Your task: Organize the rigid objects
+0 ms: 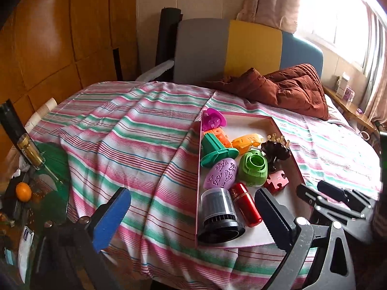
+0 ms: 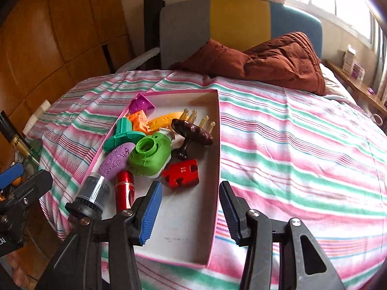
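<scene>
A: What is the surface?

B: A bed under a pink, green and white striped sheet [image 2: 290,149], with a shallow pink-edged box [image 2: 216,145] lying on it.

A: And nearest the cameras?

B: The left gripper [image 1: 191,215] stands spread wide with nothing between its blue pads; its lower frame is cut off by the picture's edge. The right gripper [image 2: 191,207] is parted about halfway over the box's bare near floor, holding nothing.

A: What is in the box?

B: Closest, a black cylinder with a clear cover [image 1: 217,215] lies beside a red metal tube [image 1: 246,204]. Behind them are a purple patterned egg [image 1: 221,174], a green round toy [image 2: 151,155] and a red puzzle piece [image 2: 182,172]. Further back sit a teal flanged piece [image 1: 215,152], a dark brown knob [image 2: 191,133], orange and yellow parts, and a magenta piece at the far corner.

A: Anything unclear?

B: The pale pegs [image 2: 200,119] behind the knob are partly hidden; I cannot tell what they are. The clutter left of the bed is dim.

A: And beyond?

B: A rumpled brown quilt [image 2: 278,60], a grey, yellow and blue headboard [image 2: 239,21], wood panelling on the left, and a glaring window on the right.
</scene>
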A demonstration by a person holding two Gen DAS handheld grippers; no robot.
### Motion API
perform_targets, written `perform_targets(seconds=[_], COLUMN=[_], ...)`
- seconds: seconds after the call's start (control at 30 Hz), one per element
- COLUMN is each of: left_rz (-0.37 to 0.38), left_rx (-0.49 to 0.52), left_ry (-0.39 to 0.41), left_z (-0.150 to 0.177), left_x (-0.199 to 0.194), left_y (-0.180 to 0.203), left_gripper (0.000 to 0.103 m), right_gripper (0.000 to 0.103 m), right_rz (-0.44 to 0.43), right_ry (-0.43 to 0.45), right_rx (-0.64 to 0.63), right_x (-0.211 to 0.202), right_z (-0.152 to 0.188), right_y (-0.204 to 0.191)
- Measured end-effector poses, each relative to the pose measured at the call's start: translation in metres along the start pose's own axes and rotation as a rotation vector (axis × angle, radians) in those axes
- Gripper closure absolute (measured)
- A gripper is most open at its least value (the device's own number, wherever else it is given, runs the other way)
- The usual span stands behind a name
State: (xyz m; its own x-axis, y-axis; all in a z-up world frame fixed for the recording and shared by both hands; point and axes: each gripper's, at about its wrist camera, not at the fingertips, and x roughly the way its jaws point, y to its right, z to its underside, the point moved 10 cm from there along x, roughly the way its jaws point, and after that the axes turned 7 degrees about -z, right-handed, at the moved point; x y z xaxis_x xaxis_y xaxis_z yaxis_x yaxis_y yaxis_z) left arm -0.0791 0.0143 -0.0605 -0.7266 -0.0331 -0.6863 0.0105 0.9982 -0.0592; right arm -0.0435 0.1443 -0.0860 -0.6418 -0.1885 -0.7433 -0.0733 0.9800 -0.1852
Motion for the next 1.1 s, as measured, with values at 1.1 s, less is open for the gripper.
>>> perform_targets(seconds=[1.1], left_rz=[-0.058], left_rx=[-0.05], left_ry=[0.048], left_z=[0.008], left_x=[-0.015], left_y=[-0.018], left_gripper=[0.004], right_gripper=[0.054], right_rz=[0.059], right_ry=[0.079], right_rx=[-0.018], right_x=[-0.02], right_z=[0.001], right_y=[-0.018])
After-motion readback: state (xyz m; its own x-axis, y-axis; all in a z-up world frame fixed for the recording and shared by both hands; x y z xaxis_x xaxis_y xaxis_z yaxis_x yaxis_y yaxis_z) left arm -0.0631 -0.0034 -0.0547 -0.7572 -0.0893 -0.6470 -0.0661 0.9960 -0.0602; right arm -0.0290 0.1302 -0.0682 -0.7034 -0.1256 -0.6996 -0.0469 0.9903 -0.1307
